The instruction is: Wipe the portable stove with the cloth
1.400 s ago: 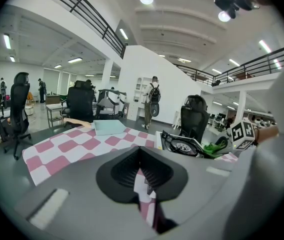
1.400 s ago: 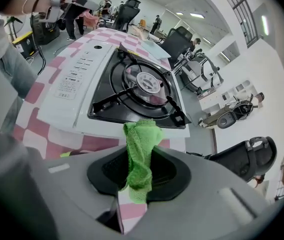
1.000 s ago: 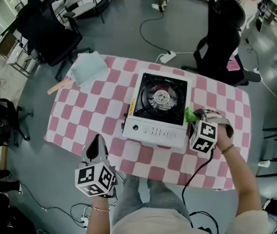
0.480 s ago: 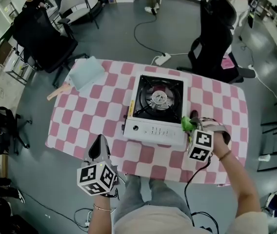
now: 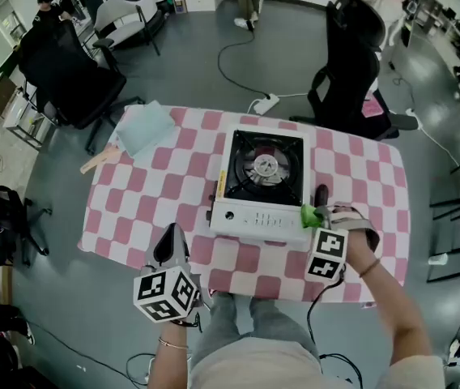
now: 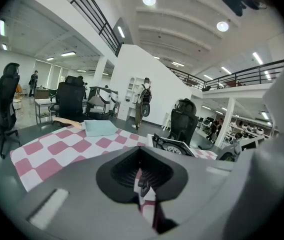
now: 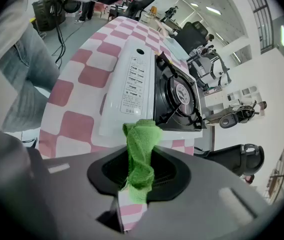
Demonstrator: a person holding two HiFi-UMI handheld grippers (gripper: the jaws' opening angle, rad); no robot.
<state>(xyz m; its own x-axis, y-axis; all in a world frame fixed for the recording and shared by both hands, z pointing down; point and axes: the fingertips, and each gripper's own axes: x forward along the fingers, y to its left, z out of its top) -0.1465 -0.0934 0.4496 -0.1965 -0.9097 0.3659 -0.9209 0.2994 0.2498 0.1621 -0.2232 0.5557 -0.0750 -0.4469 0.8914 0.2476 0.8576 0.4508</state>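
A white portable stove [image 5: 261, 186] with a black burner top sits mid-table on the pink checked cloth; in the right gripper view the stove [image 7: 147, 84] lies just ahead. My right gripper [image 5: 317, 215] is shut on a green cloth [image 5: 309, 214], which hangs at the stove's front right corner; the green cloth [image 7: 141, 154] stands up bunched between the jaws. My left gripper [image 5: 168, 250] hovers at the table's near edge, left of the stove, shut with nothing in it [image 6: 143, 184].
A pale teal folded cloth [image 5: 145, 126] and a wooden tool [image 5: 100, 159] lie at the table's far left corner. Black office chairs [image 5: 350, 71] stand behind the table, another [image 5: 68, 79] at the far left. A power strip and cable [image 5: 264, 102] lie on the floor.
My right gripper with the green cloth has slid nearer along the stove's right side to its front right corner. The left gripper has barely moved.
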